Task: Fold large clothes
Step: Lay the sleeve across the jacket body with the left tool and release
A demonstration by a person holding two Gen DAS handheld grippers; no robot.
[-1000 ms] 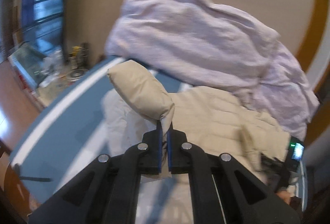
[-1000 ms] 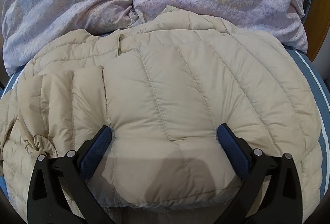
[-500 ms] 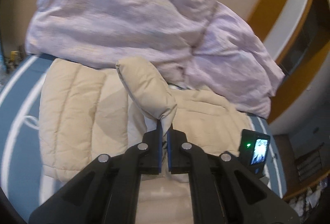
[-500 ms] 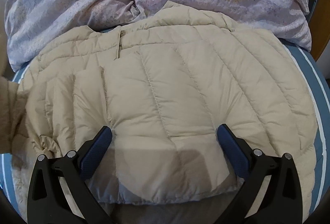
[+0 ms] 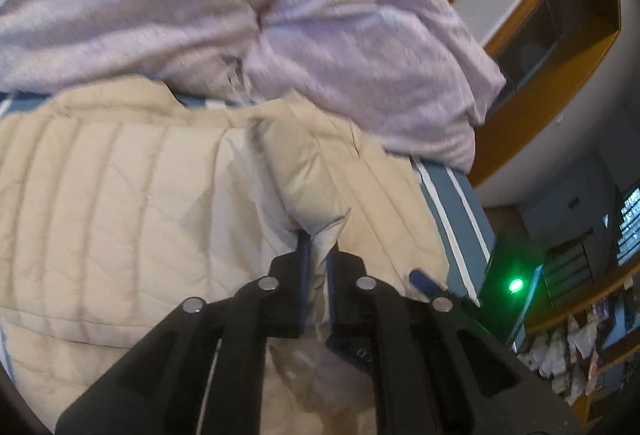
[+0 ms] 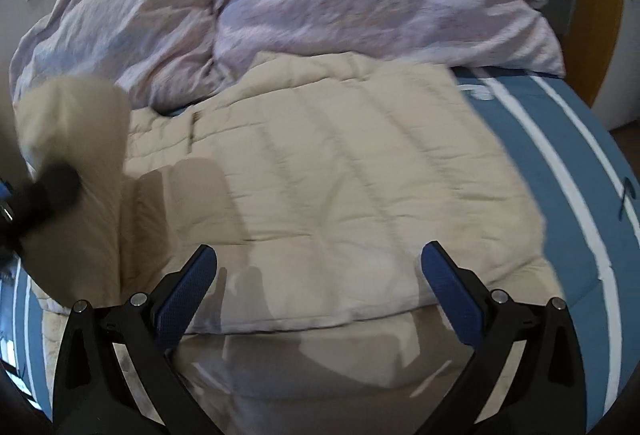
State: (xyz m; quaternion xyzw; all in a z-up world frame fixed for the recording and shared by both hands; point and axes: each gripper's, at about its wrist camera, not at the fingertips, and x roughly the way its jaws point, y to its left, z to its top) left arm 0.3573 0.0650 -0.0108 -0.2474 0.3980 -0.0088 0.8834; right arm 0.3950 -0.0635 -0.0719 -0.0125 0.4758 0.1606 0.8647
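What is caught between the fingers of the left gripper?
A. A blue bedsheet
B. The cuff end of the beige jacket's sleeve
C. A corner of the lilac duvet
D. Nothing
B: in the left wrist view the sleeve cuff sits between the left gripper pads, over the beige jacket.

My left gripper (image 5: 316, 255) pointed forward and down, its two blue-lined fingers (image 5: 304, 255) almost together. The jaws had just been opening a little, and a fold of cream sleeve (image 5: 308, 179) sat between the pads, rising away beyond the tips. Whether the pads pressed on it I could not tell. My right gripper (image 6: 318, 267) also tilted downward, its fingers (image 6: 188, 287) spread wide with nothing between them, hovering above padded cloth. Off to the left of those fingers, my left gripper showed as a dark blur.
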